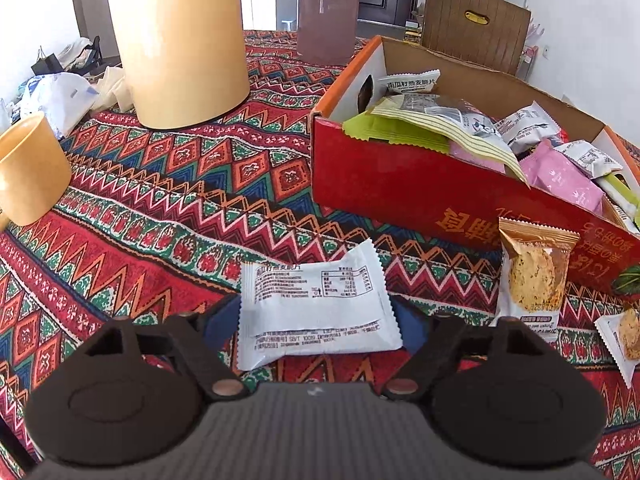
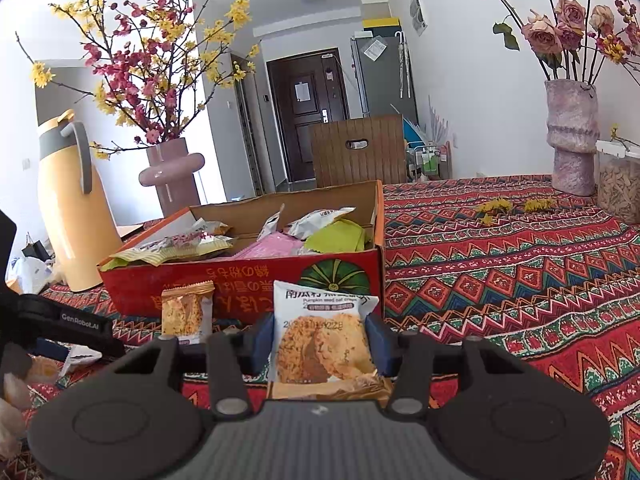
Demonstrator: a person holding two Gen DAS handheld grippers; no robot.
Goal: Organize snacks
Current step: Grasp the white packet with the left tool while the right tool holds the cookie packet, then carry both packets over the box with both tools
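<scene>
Covering table, patterned cloth (image 2: pixel 520 280), doorway (image 2: pixel 308 120) seemingly beyond

Glossy plastic snack packet (image 1: pixel 316 308) lying on woven cloth (image 1: pixel 160 208); red cardboard box (image 1: pixel 400 184) showing printed sheen; matt yellow jug (image 1: pixel 180 40) standing behind.

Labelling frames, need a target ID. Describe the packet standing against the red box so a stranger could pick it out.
Find the red cardboard snack box on the patterned tablecloth. An orange-topped biscuit packet stands upright against its front wall, left of the right gripper. Unlike the white pumpkin-seed crisp packet the gripper holds, it has an orange top.
</scene>
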